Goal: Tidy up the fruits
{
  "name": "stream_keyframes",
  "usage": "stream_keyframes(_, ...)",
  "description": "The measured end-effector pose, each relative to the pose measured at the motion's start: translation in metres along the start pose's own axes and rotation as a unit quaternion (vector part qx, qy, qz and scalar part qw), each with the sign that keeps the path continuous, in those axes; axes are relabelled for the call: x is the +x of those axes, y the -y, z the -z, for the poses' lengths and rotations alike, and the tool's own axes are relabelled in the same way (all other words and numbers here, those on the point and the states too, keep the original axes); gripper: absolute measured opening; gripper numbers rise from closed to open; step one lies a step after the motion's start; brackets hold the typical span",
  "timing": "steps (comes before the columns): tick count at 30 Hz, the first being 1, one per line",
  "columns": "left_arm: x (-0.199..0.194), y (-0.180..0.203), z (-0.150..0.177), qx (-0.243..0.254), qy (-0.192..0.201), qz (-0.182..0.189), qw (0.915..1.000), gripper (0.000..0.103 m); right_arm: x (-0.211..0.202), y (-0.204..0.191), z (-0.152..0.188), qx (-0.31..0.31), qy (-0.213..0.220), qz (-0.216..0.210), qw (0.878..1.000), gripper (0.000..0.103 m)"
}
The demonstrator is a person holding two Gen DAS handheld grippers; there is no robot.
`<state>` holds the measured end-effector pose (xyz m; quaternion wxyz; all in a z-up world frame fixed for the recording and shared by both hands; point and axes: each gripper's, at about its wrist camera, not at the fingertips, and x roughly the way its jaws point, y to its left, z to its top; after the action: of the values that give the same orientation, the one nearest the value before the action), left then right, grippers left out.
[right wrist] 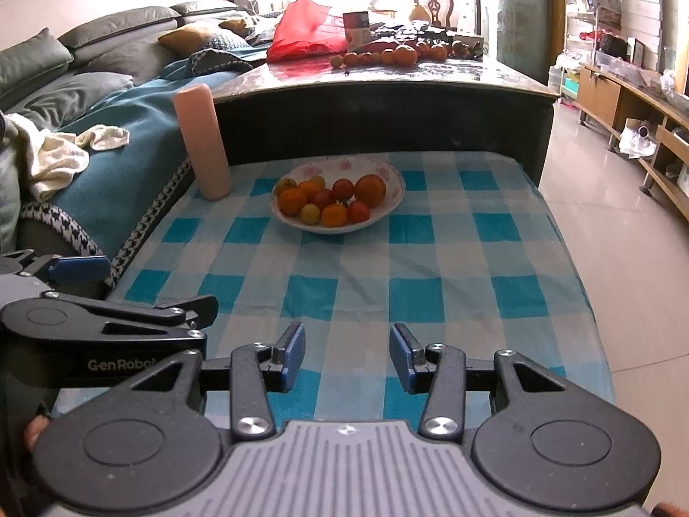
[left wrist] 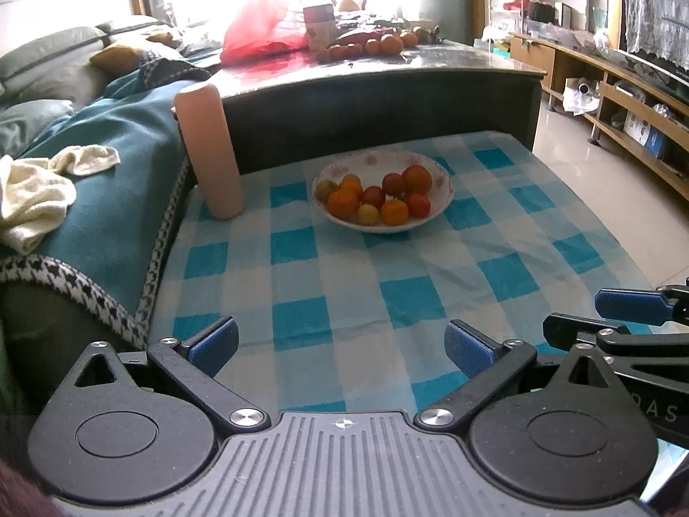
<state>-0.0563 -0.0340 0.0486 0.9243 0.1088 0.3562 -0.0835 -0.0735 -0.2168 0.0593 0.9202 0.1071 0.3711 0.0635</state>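
Note:
A white bowl with pink flowers on its rim [left wrist: 443, 172] [right wrist: 394, 181] stands at the far end of the blue checked cloth [left wrist: 344, 284] [right wrist: 387, 271]. It holds several small fruits [left wrist: 379, 198] [right wrist: 331, 200], orange, red and yellow. My left gripper [left wrist: 340, 347] hovers open over the near end of the cloth, far short of the bowl, with nothing between its blue pads. My right gripper [right wrist: 347, 355] is open too, just as empty, at the same near edge. Each gripper shows at the side of the other's view.
A tall pink cylinder [left wrist: 209, 151] [right wrist: 201, 140] stands left of the bowl. A sofa with a teal blanket [left wrist: 112, 181] and cream cloth [left wrist: 38, 189] borders the left. Behind, a higher dark table [left wrist: 387, 82] carries more oranges [left wrist: 374, 45] and a red bag [left wrist: 258, 32]. Tiled floor lies right.

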Motion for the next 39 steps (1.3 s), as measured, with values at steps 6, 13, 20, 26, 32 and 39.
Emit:
stream_keyframes(6,-0.005,0.001,0.007,-0.001,-0.007,-0.001,1.0,0.103,-0.004,-0.002,0.007,0.0,-0.006,-0.002,1.0,0.058)
stream_keyframes(13,-0.007,0.005,0.017,0.005,-0.018,-0.001,0.9998,0.103,-0.007,-0.003,0.019,-0.003,-0.014,0.001,1.0,0.058)
stream_keyframes(20,-0.01,0.007,0.023,0.002,-0.025,-0.004,0.9997,0.103,-0.009,-0.004,0.025,-0.005,-0.02,0.002,1.0,0.058)
stream_keyframes(26,-0.01,0.007,0.027,0.003,-0.033,-0.005,0.9994,0.103,-0.009,-0.006,0.03,-0.004,-0.027,0.003,1.0,0.058)
stream_keyframes(32,-0.01,0.007,0.03,-0.001,-0.039,-0.004,0.9992,0.103,-0.009,-0.006,0.032,-0.005,-0.03,0.003,1.0,0.058)
stream_keyframes(39,-0.009,0.007,0.032,-0.004,-0.044,-0.005,0.999,0.102,-0.008,-0.007,0.033,-0.006,-0.035,0.004,0.999,0.058)
